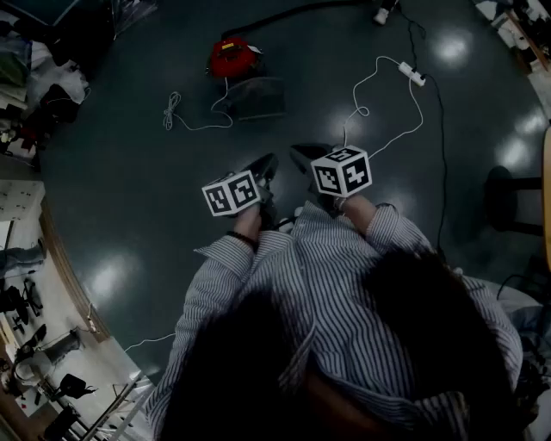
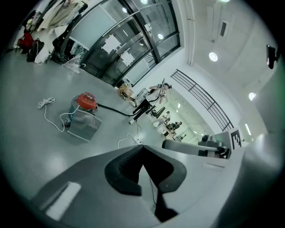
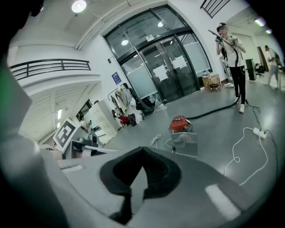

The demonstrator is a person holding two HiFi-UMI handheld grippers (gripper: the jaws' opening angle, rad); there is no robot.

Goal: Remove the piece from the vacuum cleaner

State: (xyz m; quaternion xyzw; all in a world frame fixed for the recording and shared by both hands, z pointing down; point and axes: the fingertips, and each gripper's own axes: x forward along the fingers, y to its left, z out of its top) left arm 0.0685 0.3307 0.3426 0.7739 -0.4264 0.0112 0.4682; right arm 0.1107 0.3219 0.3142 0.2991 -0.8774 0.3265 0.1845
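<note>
Fingers [image 2: 124,173] together, vacuum cleaner [image 3: 182,133] upright (red-topped)

Cropped, covered, too far off
Loses the black hose [image 1: 293,12] at the head view's top edge and a dark stool [image 1: 510,200] at its right edge; covers both hands with the marker cubes [image 1: 231,193]; leaves the vacuum cleaner [image 1: 232,57] too small to tell its parts or where any piece joins.

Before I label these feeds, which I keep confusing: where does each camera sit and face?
Head view: on the head, steeply down; striped sleeves, left hand-held gripper, right hand-held gripper.
Left gripper view: along its own shut jaws, over the floor.
Right gripper view: likewise, toward glass doors.
All share the vacuum cleaner.
</note>
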